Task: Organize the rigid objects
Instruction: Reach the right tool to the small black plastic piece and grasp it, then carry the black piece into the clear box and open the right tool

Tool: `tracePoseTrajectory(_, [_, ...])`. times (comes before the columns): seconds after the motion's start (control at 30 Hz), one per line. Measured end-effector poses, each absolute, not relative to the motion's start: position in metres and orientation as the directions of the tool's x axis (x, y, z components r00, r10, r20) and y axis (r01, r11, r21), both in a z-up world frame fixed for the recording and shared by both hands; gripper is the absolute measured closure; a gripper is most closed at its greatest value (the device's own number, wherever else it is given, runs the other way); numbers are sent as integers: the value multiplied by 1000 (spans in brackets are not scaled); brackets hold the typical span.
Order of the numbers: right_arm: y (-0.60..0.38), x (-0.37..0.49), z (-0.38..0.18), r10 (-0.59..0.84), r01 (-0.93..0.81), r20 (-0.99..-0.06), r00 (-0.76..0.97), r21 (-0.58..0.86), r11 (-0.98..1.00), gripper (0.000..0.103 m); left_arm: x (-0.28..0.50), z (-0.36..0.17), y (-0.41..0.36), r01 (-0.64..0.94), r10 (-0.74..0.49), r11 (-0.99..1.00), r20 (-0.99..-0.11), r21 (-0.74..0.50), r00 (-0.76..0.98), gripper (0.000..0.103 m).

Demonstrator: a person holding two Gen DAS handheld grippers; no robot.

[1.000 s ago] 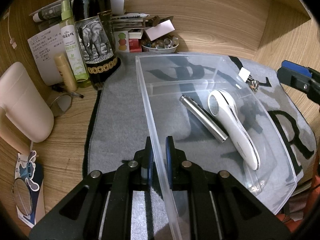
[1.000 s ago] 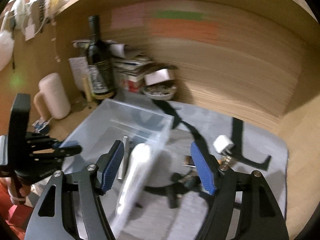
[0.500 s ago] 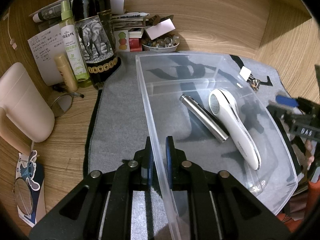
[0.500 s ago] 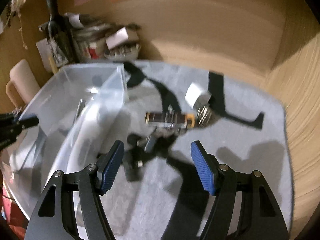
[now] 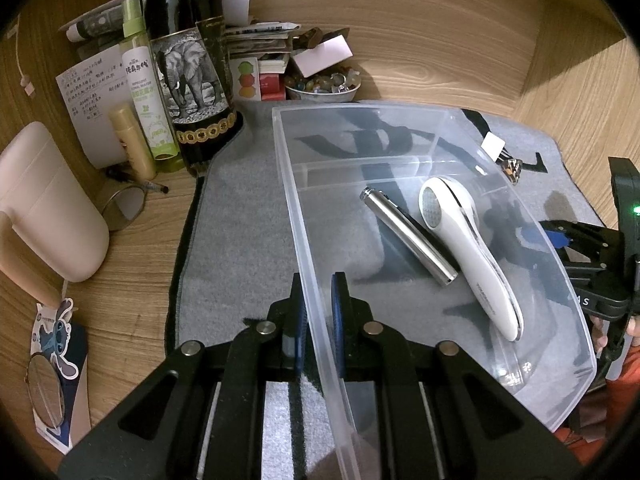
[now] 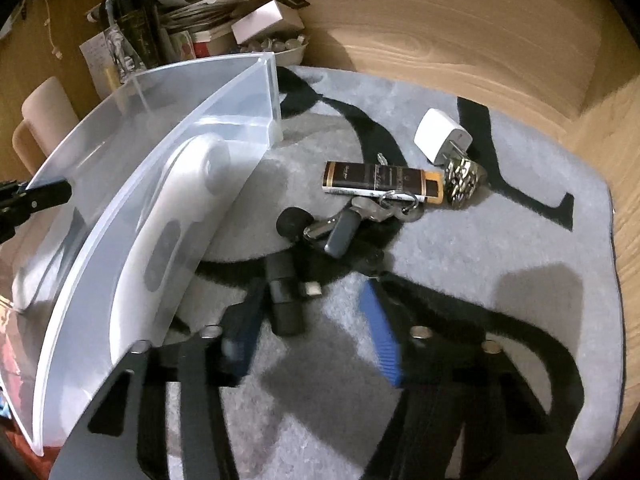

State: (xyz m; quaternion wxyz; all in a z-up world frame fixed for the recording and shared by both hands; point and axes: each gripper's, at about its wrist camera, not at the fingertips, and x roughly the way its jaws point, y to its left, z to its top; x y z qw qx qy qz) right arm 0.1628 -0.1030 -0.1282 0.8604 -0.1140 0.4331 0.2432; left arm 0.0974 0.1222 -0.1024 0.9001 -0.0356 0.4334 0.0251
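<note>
My left gripper (image 5: 318, 312) is shut on the near wall of a clear plastic bin (image 5: 304, 216), which rests on the grey mat. A silver tube (image 5: 408, 236) and a white handheld device (image 5: 468, 248) lie inside the bin. My right gripper (image 6: 312, 336) hangs low over the mat beside the bin (image 6: 160, 128), its jaws closing. A small black adapter (image 6: 284, 292) lies between them, close to the left finger, and no pad is seen pressing on it. Beyond it lie a key bunch (image 6: 360, 216), a brown-and-gold stick (image 6: 382, 182), a white charger (image 6: 440, 136) and a studded metal piece (image 6: 464, 180).
A dark wine bottle (image 5: 188, 60), a green spray bottle (image 5: 146, 92), papers and a bowl of beads (image 5: 320, 84) crowd the back of the wooden desk. A pale pink jug (image 5: 44, 204) lies at the left. Wooden walls close in behind and on the right.
My right gripper has dropped toward the mat and tipped downward, and its jaws have narrowed around the black adapter. The left gripper and the bin have not moved.
</note>
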Motion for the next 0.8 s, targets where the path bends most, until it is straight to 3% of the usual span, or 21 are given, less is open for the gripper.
tracePoseTrajectory(0.1, [-101, 163, -128, 324, -528, -798, 508, 8, 849, 79, 98, -103, 121, -76, 14, 996, -782, -43, 623, 92])
tracePoseTrajectory(0.8, [-97, 151, -76, 361, -526, -700, 616, -25, 850, 79, 98, -104, 120, -77, 12, 996, -783, -46, 622, 92])
